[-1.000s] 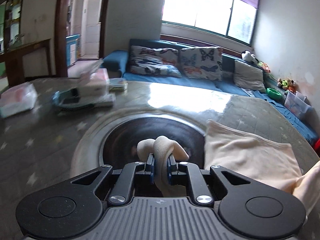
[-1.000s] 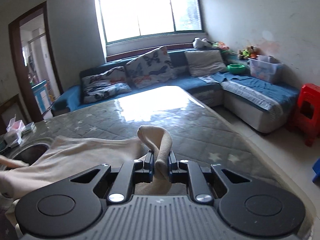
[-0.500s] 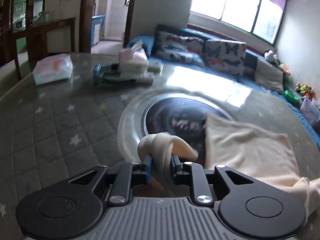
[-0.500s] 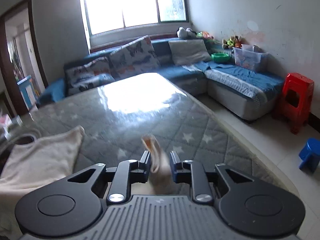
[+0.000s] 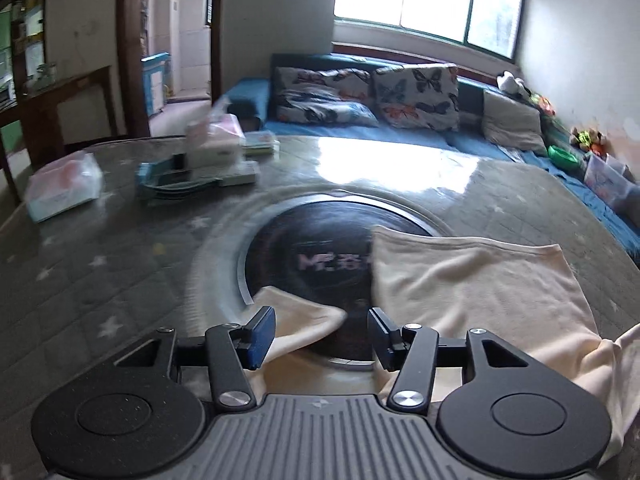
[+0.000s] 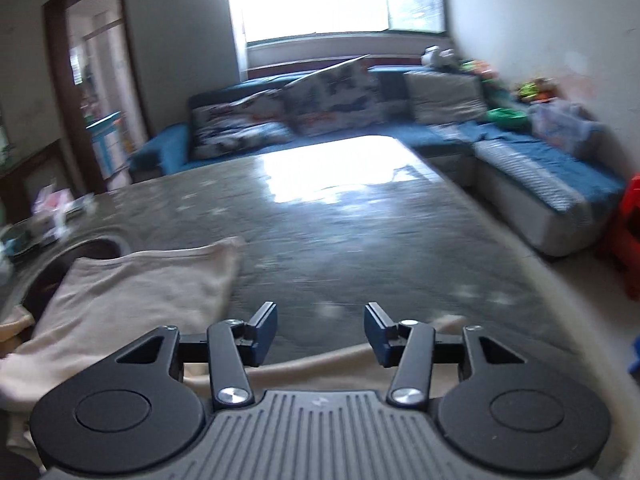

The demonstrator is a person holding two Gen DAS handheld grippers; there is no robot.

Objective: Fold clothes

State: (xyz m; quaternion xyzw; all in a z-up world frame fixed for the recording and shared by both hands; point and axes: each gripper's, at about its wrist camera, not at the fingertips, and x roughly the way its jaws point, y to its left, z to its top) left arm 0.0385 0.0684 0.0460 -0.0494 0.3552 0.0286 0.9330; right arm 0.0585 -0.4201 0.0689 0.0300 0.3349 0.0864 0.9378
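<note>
A cream garment (image 5: 472, 288) lies spread on the grey star-patterned table (image 5: 100, 272), partly over the round black hob (image 5: 312, 248). One loose corner of the cloth (image 5: 300, 316) rests just ahead of my left gripper (image 5: 322, 332), which is open with nothing between its fingers. In the right wrist view the same cream garment (image 6: 136, 292) lies to the left, and a strip of its edge (image 6: 320, 364) runs under my right gripper (image 6: 322, 332). That gripper is open too, holding nothing.
Tissue packs (image 5: 62, 186) and a stack of boxes on a tray (image 5: 204, 160) sit at the table's far left. A blue sofa with butterfly cushions (image 5: 368, 96) stands behind. The table's right edge (image 6: 552, 280) drops to the floor by a red stool (image 6: 628, 240).
Both grippers were shut on bunched cream cloth; both have opened and let it go. The cloth now lies flat on the table.
</note>
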